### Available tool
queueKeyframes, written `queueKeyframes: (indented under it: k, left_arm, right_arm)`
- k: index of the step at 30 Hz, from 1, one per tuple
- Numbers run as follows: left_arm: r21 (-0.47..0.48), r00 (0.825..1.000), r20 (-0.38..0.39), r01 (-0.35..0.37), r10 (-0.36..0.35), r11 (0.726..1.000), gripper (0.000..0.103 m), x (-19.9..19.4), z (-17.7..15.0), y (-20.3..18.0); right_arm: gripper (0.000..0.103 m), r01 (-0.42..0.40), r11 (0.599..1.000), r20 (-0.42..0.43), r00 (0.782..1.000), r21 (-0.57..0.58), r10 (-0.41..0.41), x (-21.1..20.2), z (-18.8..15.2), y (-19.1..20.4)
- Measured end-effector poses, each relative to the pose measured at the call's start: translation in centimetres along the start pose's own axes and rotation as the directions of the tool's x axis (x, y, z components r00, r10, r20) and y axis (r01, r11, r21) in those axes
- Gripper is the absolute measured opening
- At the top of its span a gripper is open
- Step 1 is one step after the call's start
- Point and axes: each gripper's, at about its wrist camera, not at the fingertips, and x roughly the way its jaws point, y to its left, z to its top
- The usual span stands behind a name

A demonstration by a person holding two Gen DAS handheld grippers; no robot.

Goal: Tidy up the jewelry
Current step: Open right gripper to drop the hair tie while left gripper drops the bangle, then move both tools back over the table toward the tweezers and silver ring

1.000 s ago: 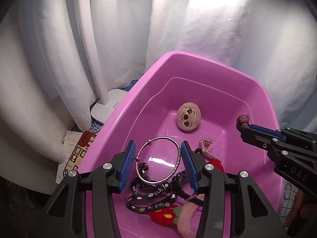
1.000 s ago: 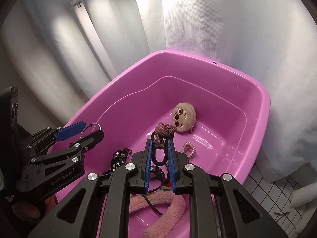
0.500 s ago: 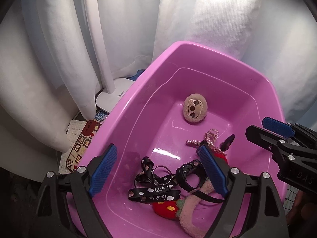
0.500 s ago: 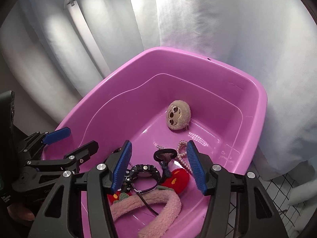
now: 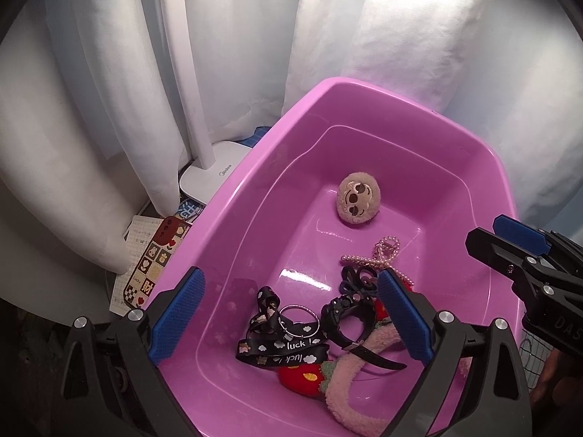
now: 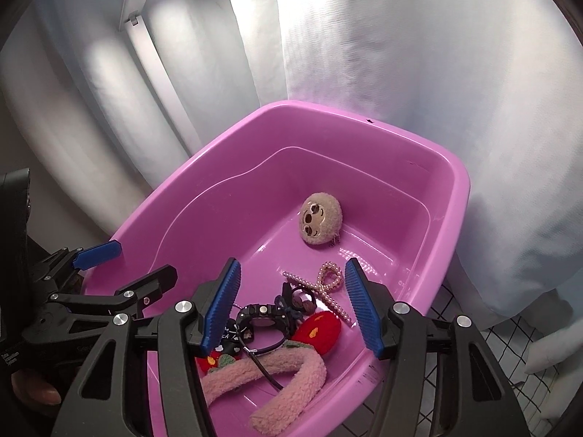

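Both your left tongs (image 5: 288, 322) and right tongs (image 6: 291, 304) hang open and empty over the pink tub (image 5: 470, 138). The bangle (image 5: 299, 320) lies tangled with the lanyard (image 5: 284, 351), so a careless grab could drag both out.

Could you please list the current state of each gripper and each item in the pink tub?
left gripper: open, empty, jaws have just been opening
right gripper: open, empty
pink tub: upright, holding the items
silver bangle: lying on the lanyard
black watch: lying loose
pearl hair clip: lying flat
plush charm: apart, near the far wall
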Motion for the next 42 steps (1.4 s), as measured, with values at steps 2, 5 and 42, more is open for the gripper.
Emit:
queueKeyframes:
  k: [2, 5, 42]
  left_arm:
    - [-0.001, 1.0, 0.001, 0.001, -0.001, 1.0, 0.094, -0.1, -0.1, 0.1]
    - [0.003, 1.0, 0.005, -0.001, 0.001, 1.0, 0.095, -0.3, -0.2, 0.1]
    - [0.14, 0.975, 0.147, 0.149, -0.169, 0.979, 0.097, -9.8, -4.5, -10.2]
  right_arm:
    - [0.057, 0.001, 1.0, 0.003, 1.0, 0.003, -0.001, -0.2, -0.1, 0.0]
    - [0.059, 0.002, 1.0, 0.006, 1.0, 0.007, -0.002, -0.4, -0.2, 0.0]
    - [0.074, 0.174, 0.962, 0.176, 0.961, 0.211, -0.213, -17.1, -12.7, -8.6]
